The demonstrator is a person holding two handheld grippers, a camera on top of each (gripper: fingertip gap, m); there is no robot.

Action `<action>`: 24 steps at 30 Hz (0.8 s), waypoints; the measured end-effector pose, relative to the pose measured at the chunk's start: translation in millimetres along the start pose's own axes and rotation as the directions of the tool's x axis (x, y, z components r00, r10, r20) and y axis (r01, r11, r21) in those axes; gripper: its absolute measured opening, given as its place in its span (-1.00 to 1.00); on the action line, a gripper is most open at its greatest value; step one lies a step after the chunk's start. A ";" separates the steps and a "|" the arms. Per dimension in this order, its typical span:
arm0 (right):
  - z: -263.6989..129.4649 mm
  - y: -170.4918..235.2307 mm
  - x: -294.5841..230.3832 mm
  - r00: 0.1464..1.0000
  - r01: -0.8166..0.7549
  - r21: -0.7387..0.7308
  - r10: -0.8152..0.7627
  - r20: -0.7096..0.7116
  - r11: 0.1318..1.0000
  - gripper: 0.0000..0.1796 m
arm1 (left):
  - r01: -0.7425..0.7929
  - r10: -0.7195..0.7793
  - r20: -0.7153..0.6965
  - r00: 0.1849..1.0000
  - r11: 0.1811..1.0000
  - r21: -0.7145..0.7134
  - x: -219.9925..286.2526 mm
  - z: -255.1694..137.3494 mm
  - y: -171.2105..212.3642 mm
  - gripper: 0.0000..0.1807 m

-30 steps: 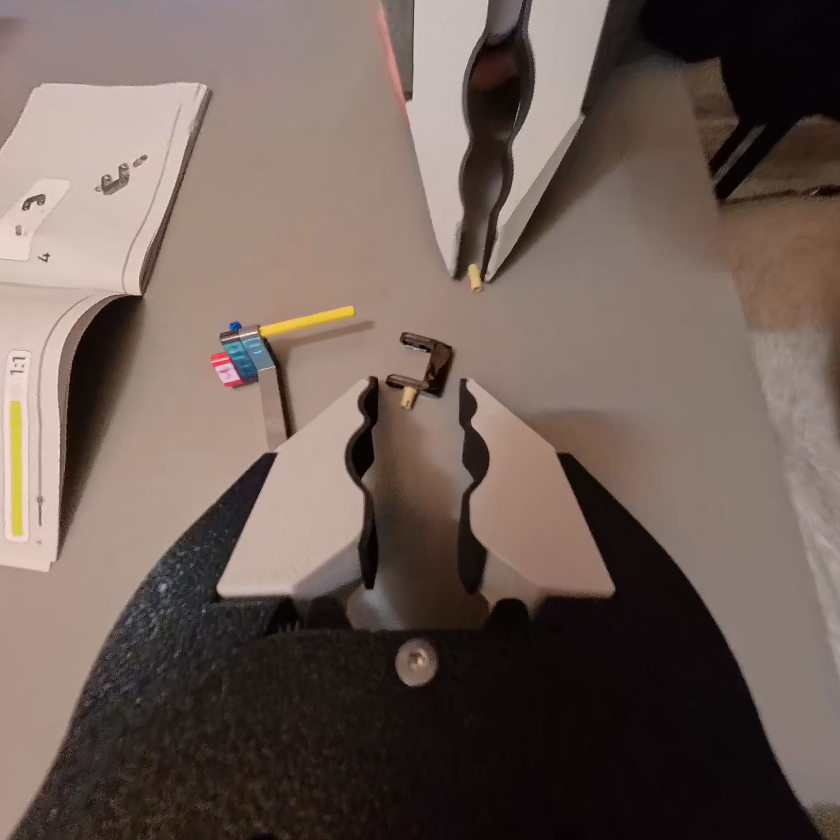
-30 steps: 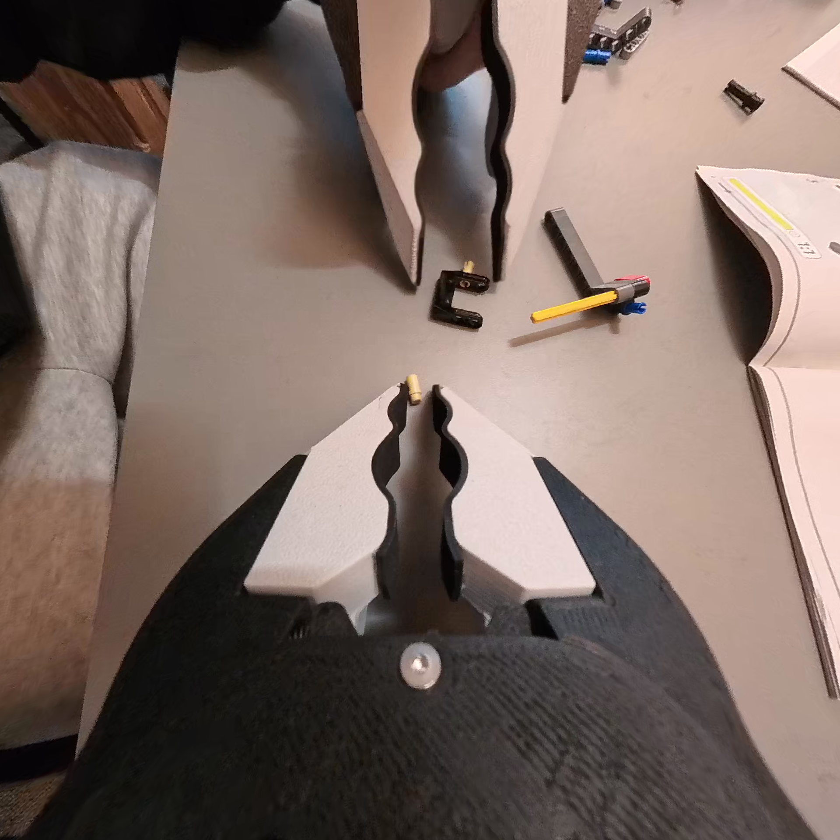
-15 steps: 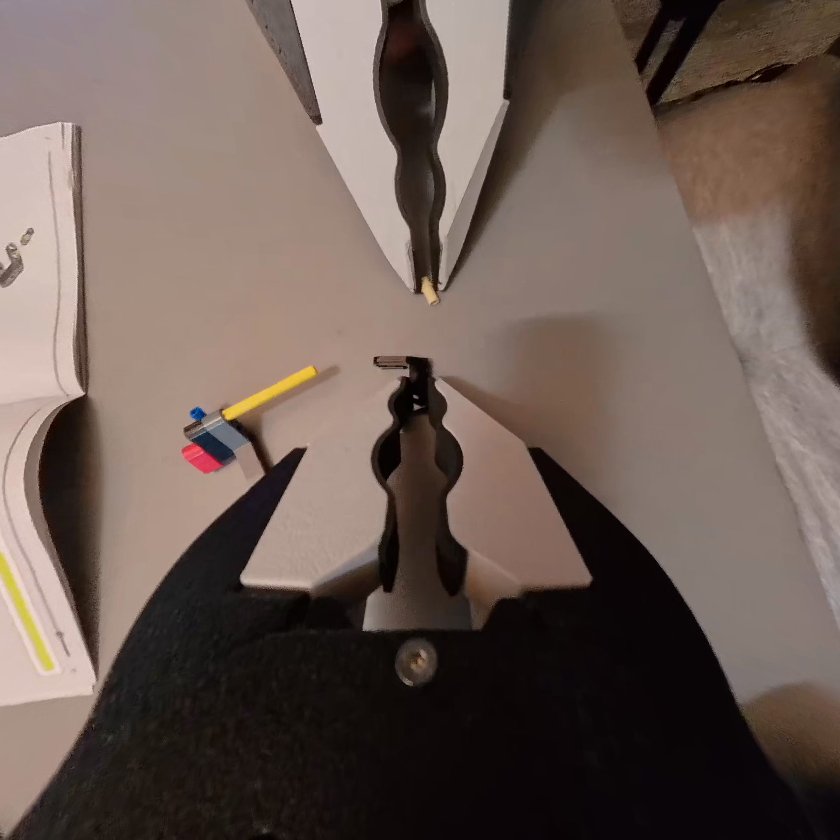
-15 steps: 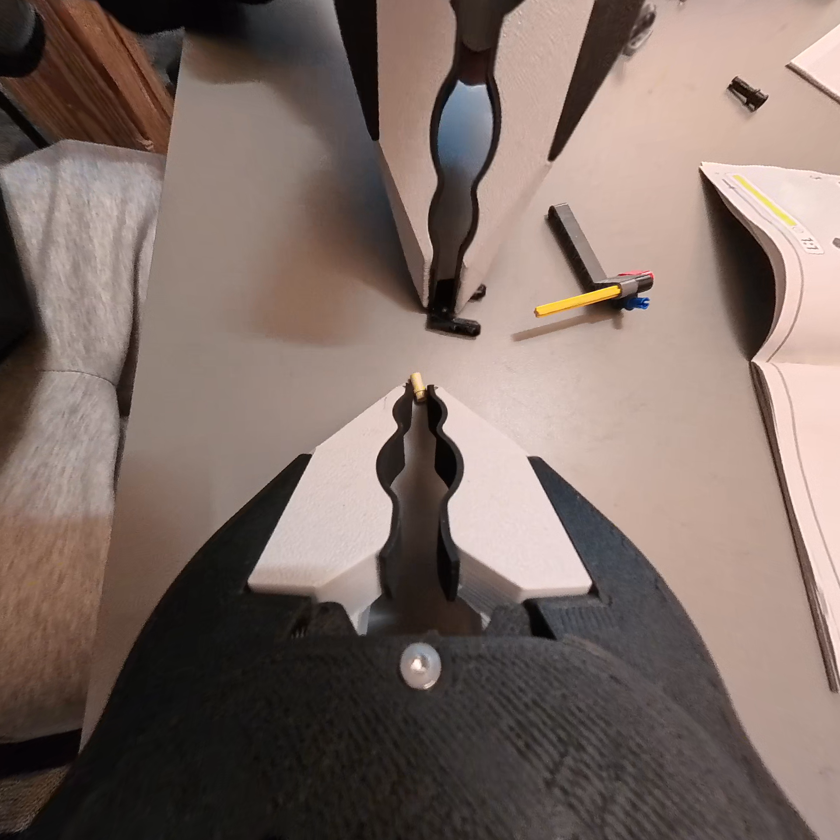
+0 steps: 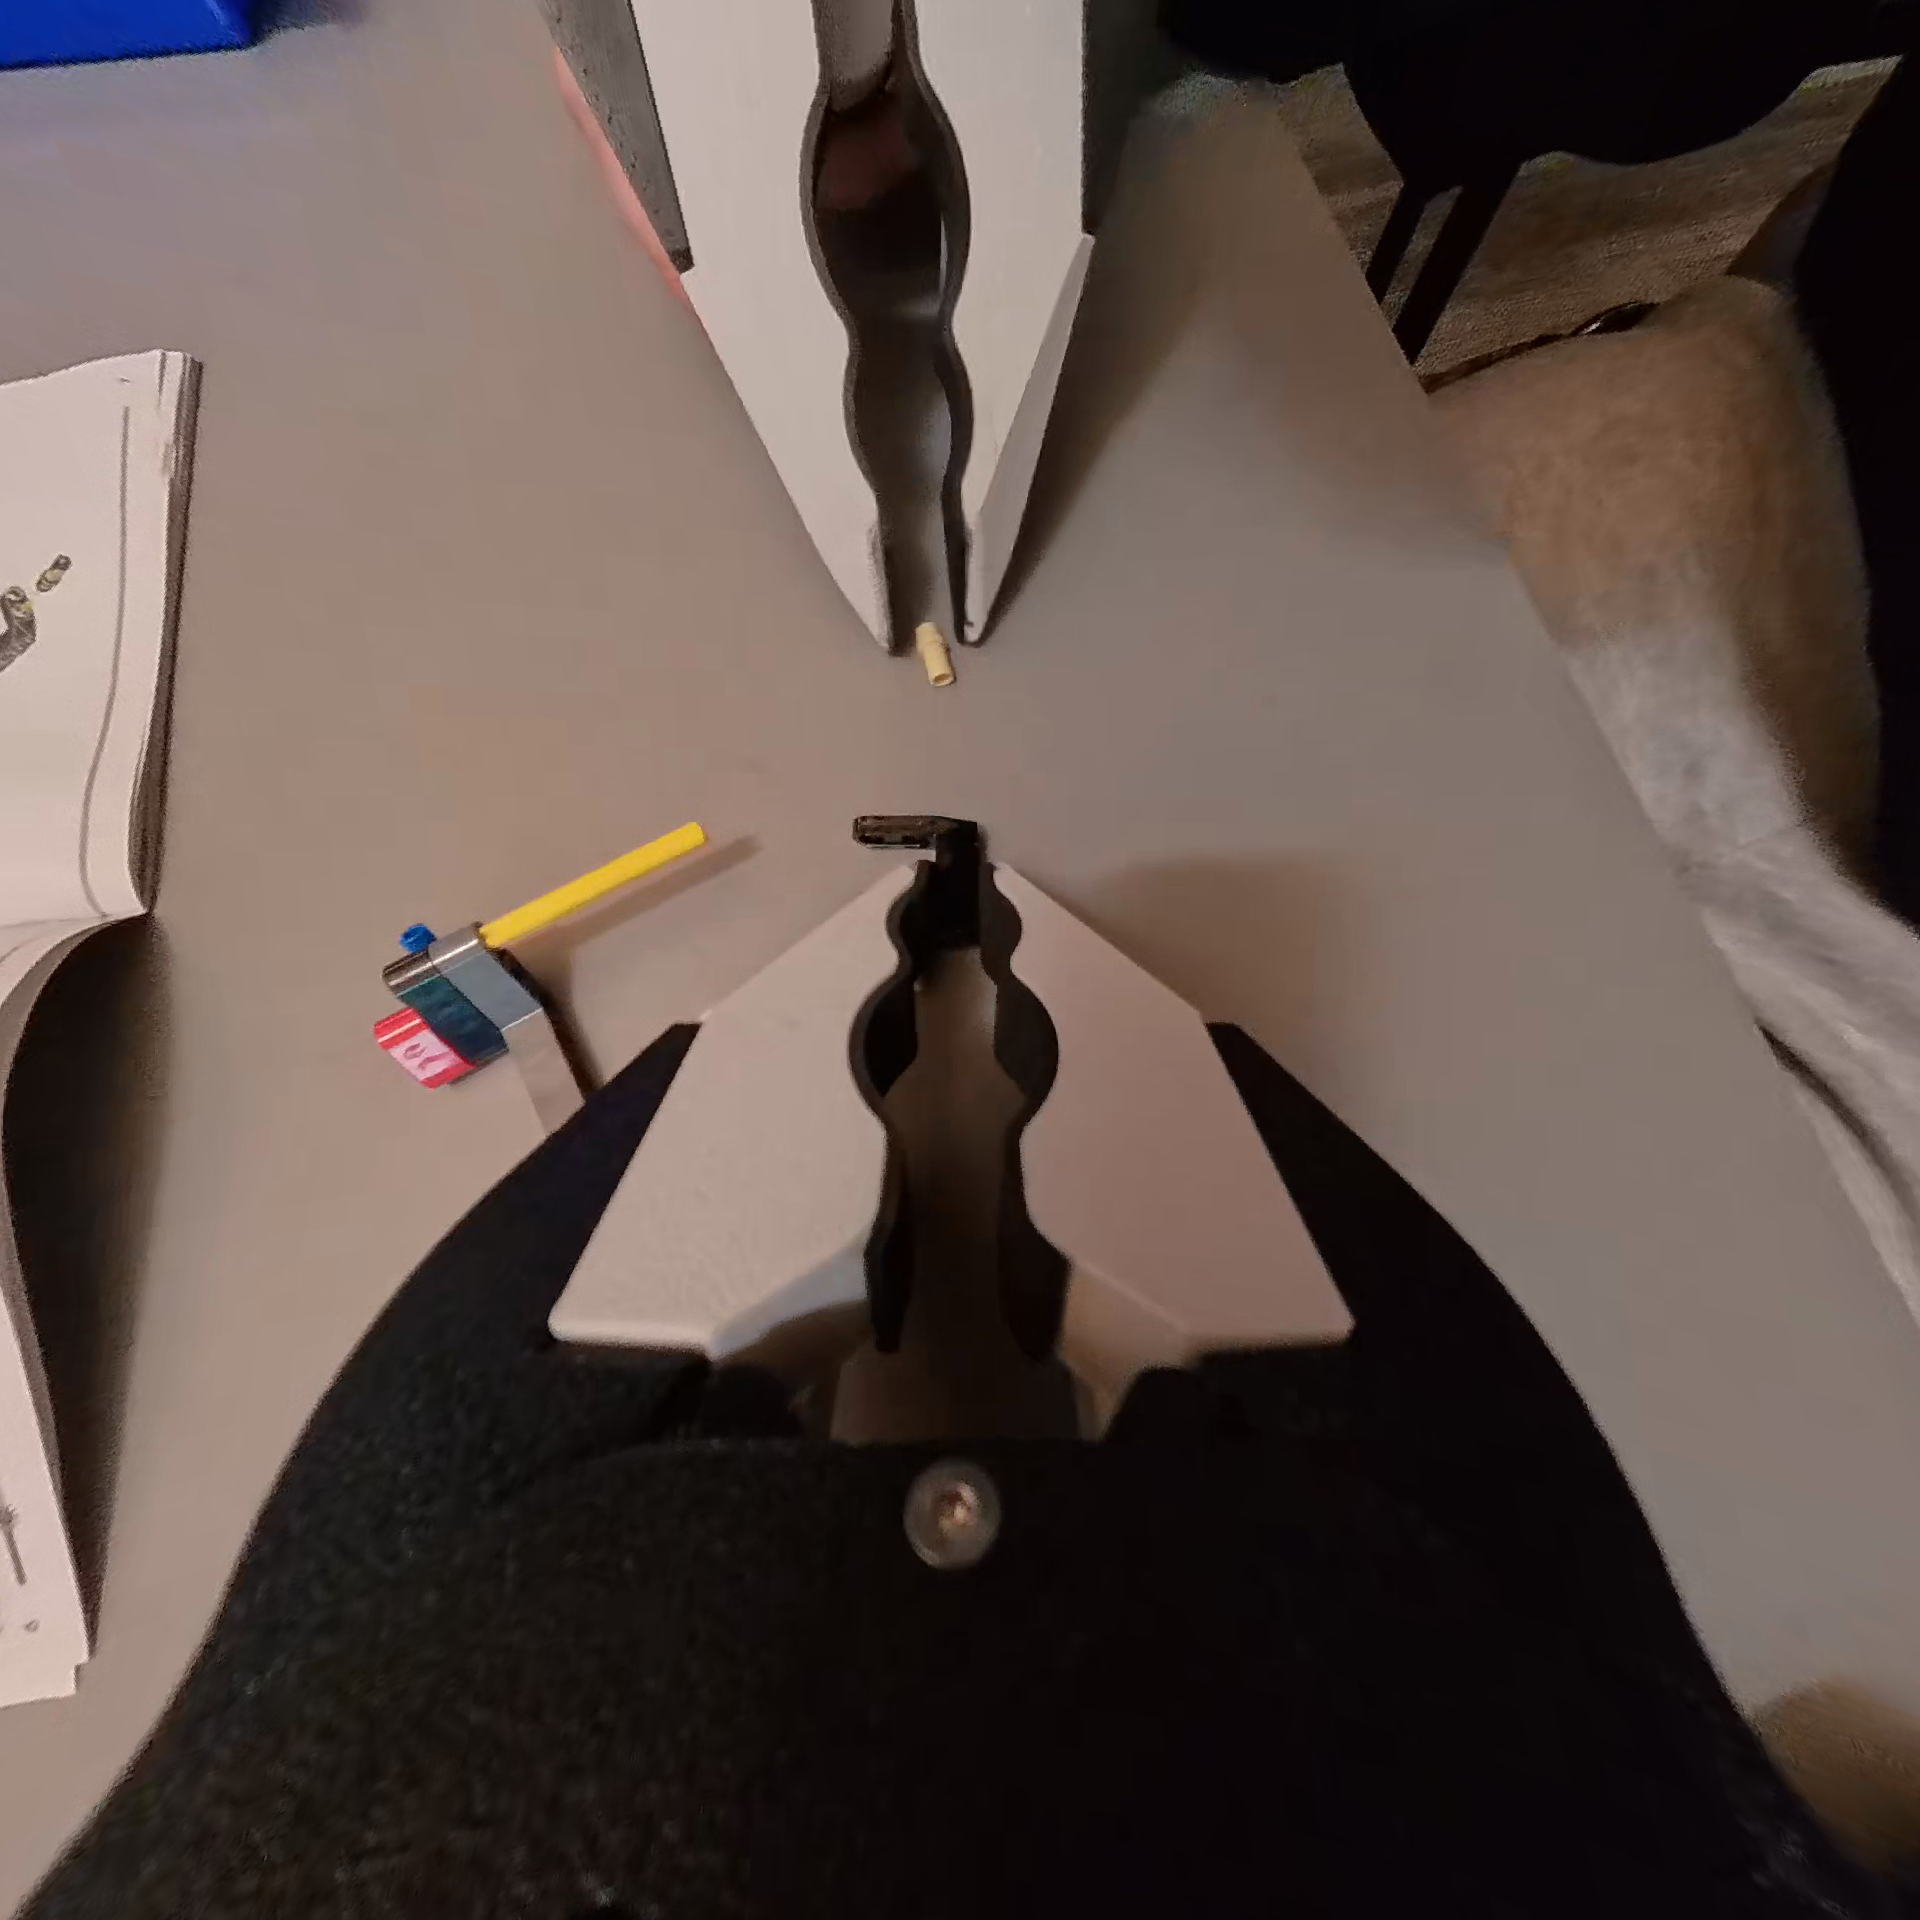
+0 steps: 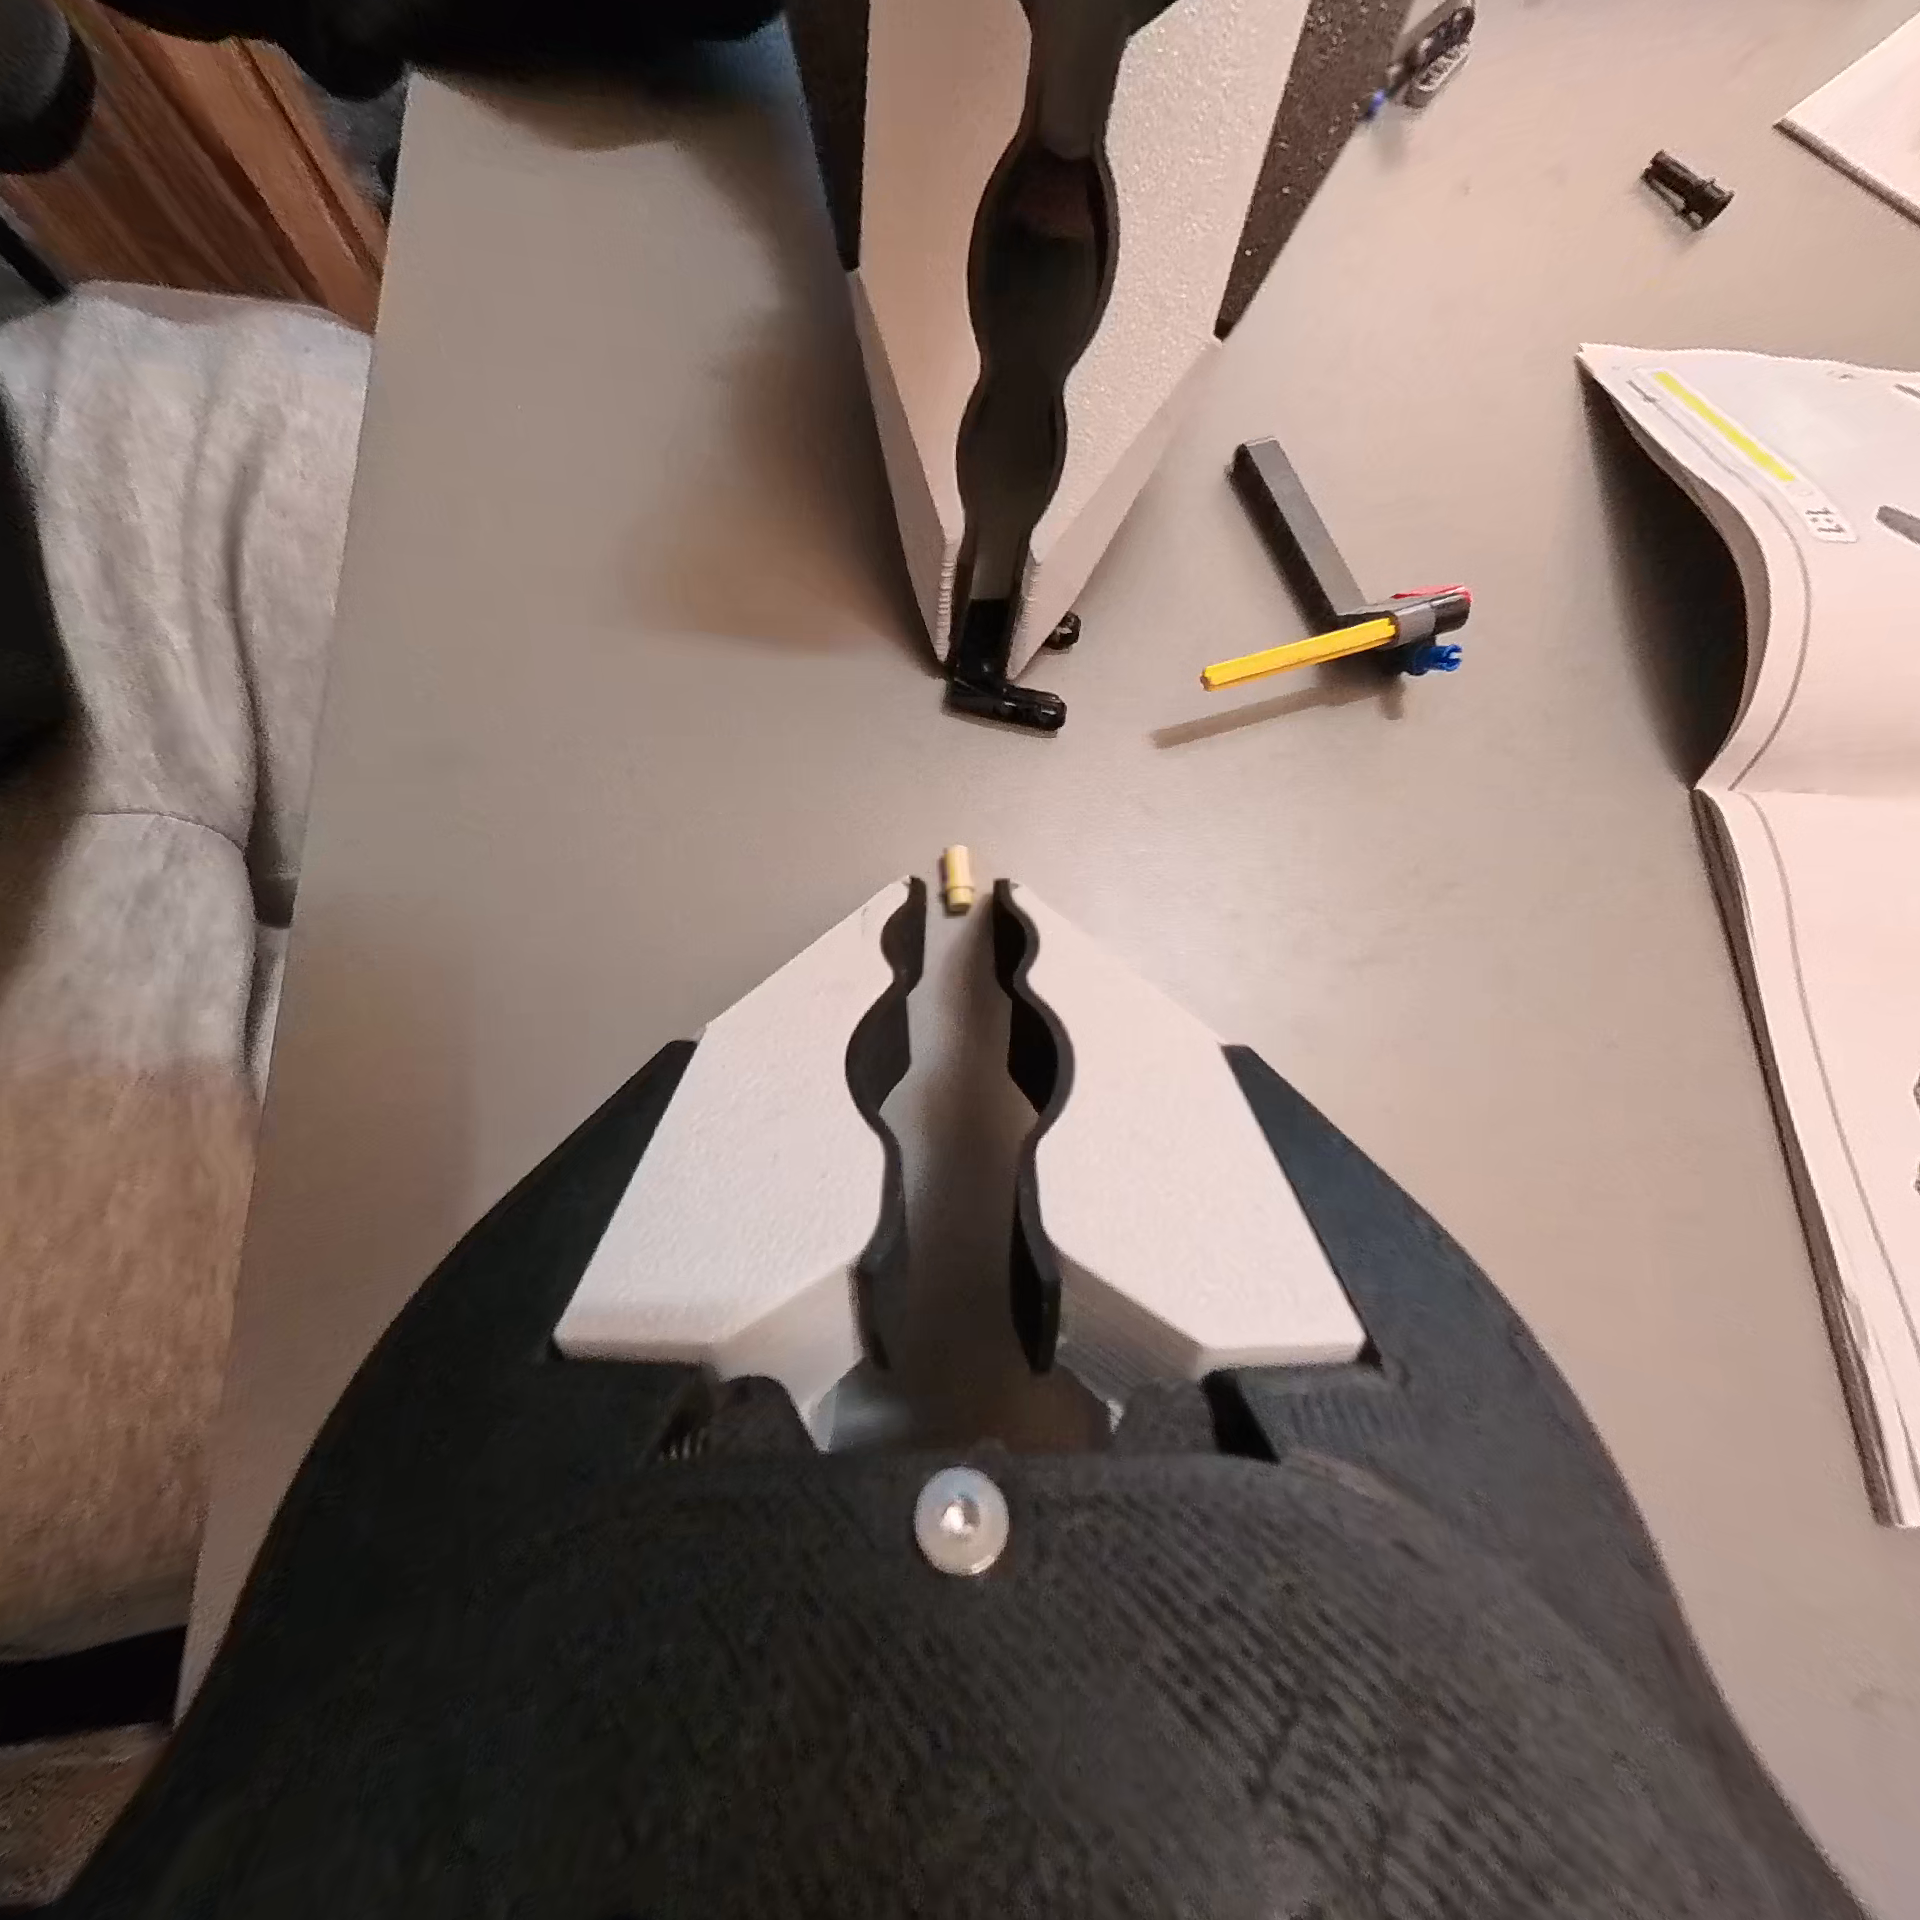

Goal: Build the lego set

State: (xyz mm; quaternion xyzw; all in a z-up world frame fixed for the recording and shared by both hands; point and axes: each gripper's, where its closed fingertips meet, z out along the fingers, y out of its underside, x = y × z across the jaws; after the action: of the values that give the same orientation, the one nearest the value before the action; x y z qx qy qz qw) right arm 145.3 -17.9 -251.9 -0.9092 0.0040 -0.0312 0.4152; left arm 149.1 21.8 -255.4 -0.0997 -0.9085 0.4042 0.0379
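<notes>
Left gripper clamped on black L-shaped plastic bracket, right gripper fingers narrowly apart around small tan plastic pin, seemingly loose on grey counter, grey beam assembly with yellow axle lying beside.

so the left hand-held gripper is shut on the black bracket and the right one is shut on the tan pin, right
Not quite. The left hand-held gripper is shut on the black bracket, but the right hand-held gripper is open: the right wrist view shows the tan pin lying loose on the table between its tips.
</notes>
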 end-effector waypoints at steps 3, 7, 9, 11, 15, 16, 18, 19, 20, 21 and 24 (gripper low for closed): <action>0.0 0.6 -1.5 1.000 0.004 -0.002 -0.004 0.012 1.000 -0.96 | 0.003 -0.003 0.000 1.000 1.000 0.000 0.3 -0.2 0.1 -0.93; 0.1 0.6 0.6 1.000 0.013 -0.003 -0.013 -0.014 1.000 -0.97 | -0.002 0.002 0.001 1.000 1.000 0.000 0.8 -0.3 0.1 -0.93; 0.5 0.5 1.1 1.000 0.004 -0.003 -0.004 -0.012 1.000 -0.97 | 0.003 -0.003 -0.001 1.000 1.000 0.000 0.8 -0.3 0.1 -0.93; 0.5 0.5 1.2 1.000 -0.007 -0.002 0.007 -0.002 1.000 -0.97 | 0.018 -0.018 -0.003 1.000 1.000 0.000 0.5 -0.3 0.1 -0.93; 0.9 0.4 0.7 0.999 -0.029 -0.002 0.029 0.020 1.000 -0.97 | 0.039 -0.039 -0.002 0.999 0.999 0.000 -0.6 -0.3 0.2 -0.93; 1.2 0.1 0.0 0.999 -0.030 -0.002 0.030 0.029 1.000 -0.97 | 0.040 -0.040 -0.002 0.999 0.999 0.000 -0.7 -0.2 0.2 -0.93; 3.2 -1.9 -2.4 0.999 -0.007 -0.002 0.007 0.039 1.000 -0.97 | 0.037 -0.037 0.001 0.999 0.999 0.001 -0.8 -0.4 0.2 -0.93; 5.4 -3.6 -0.6 1.000 0.002 -0.003 -0.002 0.016 1.000 -0.97 | 0.041 -0.041 0.010 0.999 0.999 0.000 -2.2 -0.6 0.3 -0.93; 7.7 -5.7 -0.1 1.000 0.014 -0.003 -0.014 -0.002 1.000 -0.98 | 0.049 -0.049 0.018 0.999 0.999 -0.001 -3.7 -0.8 0.5 -0.93; 10.1 -8.0 -0.2 1.000 0.026 -0.003 -0.026 -0.015 1.000 -0.98 | 0.056 -0.056 0.029 0.998 0.998 -0.003 -5.6 -1.1 1.0 -0.93; 14.1 -11.2 11.3 0.989 0.069 -0.012 -0.070 -0.131 0.998 -0.98 | 0.056 -0.055 0.047 0.997 0.998 -0.002 -8.1 -1.3 1.0 -0.93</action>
State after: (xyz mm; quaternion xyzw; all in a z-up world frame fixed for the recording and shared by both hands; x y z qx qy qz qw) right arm 157.2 -0.3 -252.0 -0.9064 -0.0004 -0.1052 0.4091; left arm 157.4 21.8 -255.2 -0.0648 -0.9122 0.4036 0.0274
